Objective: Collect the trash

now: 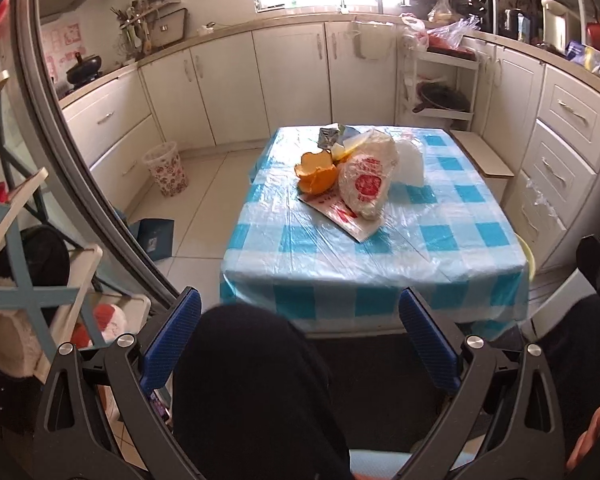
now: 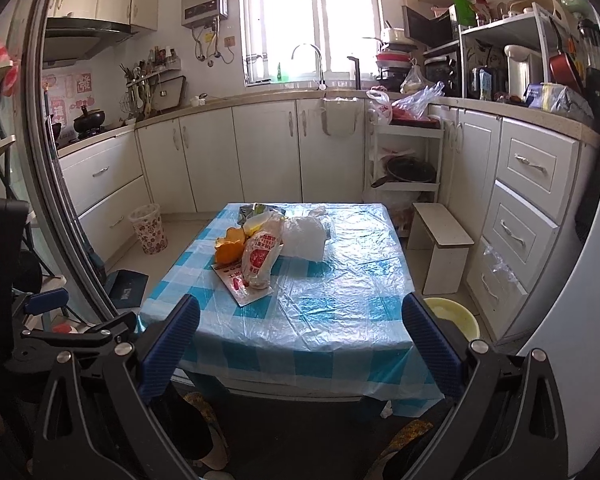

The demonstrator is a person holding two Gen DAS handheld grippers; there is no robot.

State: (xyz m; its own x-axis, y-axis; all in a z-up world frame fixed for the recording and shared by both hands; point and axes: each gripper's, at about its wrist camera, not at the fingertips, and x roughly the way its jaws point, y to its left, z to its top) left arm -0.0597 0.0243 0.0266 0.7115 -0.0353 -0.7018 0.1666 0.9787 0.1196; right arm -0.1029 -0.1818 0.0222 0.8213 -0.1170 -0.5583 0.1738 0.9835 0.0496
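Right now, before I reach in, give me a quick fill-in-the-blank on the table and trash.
1. The orange peel lies on the ____-checked tablecloth.
2. Both hand-held grippers, left and right, are ____.
3. The floral wastebasket stands on the ____.

Missing: blue; open; floor

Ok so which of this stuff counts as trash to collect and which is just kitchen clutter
For the job:
orange peel
printed plastic bag
white plastic bag
foil wrapper
flat red-printed packet
floral wastebasket

Just lying about:
black wok
white step stool
yellow basin
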